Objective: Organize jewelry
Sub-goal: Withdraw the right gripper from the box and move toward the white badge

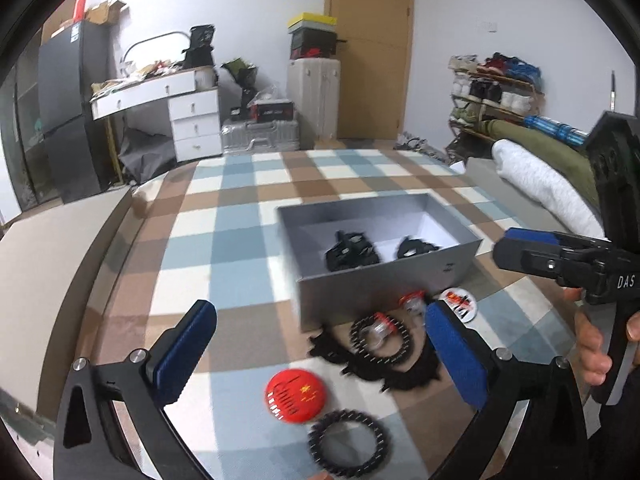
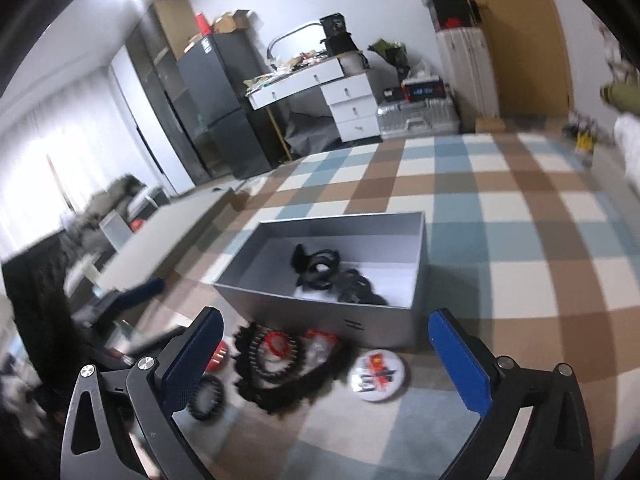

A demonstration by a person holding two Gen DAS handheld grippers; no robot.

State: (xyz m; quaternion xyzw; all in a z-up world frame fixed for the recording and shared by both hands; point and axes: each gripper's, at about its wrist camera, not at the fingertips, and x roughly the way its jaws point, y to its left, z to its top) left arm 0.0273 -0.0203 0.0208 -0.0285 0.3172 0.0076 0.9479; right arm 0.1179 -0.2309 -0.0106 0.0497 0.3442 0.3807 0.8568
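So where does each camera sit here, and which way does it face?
Left wrist: on the left gripper, looking over the grey box toward the door; right gripper and a hand show.
Right wrist: on the right gripper, facing the box and the desk; its open fingers show.
Shared: box, white badge, checked cloth.

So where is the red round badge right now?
In the left wrist view the red badge lies on the checked blanket, low centre, in front of the grey box, just above a black beaded bracelet.
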